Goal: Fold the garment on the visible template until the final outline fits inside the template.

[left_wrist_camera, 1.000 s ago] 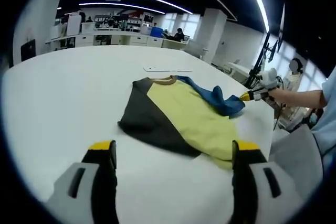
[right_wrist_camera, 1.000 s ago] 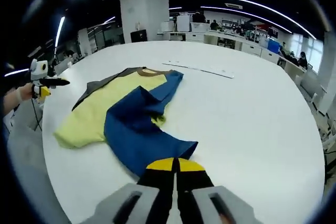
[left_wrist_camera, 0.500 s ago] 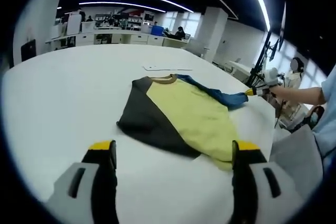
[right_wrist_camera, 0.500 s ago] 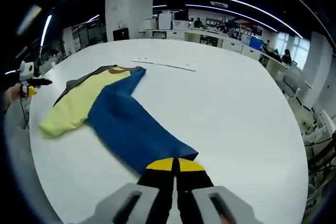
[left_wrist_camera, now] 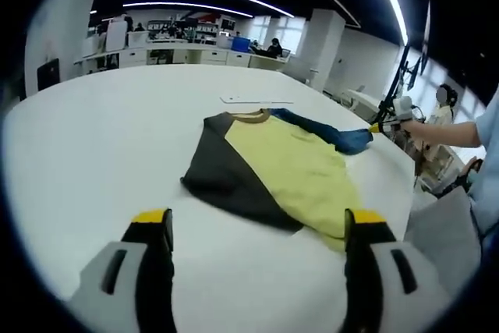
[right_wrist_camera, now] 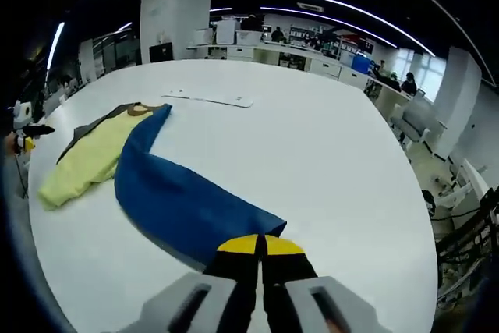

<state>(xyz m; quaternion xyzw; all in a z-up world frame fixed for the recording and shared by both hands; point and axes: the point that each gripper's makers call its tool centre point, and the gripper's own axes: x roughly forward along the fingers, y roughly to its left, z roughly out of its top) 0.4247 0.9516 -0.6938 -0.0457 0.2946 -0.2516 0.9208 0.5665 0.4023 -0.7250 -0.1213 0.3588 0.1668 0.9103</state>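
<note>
Folding is barely starting: the yellow, dark grey and blue cloth garment (left_wrist_camera: 273, 165) is lying spread on the white round counter (left_wrist_camera: 93, 138). The right hand-held gripper (right_wrist_camera: 261, 246) is clamping the blue hem; the left hand-held gripper (left_wrist_camera: 257, 220) is hovering with jaws apart. A flat white strip (right_wrist_camera: 209, 99) is lying beyond; nothing is blocking.

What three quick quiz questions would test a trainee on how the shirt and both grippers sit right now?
1. True or false: the right gripper is shut on the garment's blue part.
2. Which colour lies between the dark and blue parts of the garment?
3. The left gripper is: A open, B shut.

Key: 1 true. 2 yellow. 3 A; its jaws stand apart above the white table, holding nothing.
</note>
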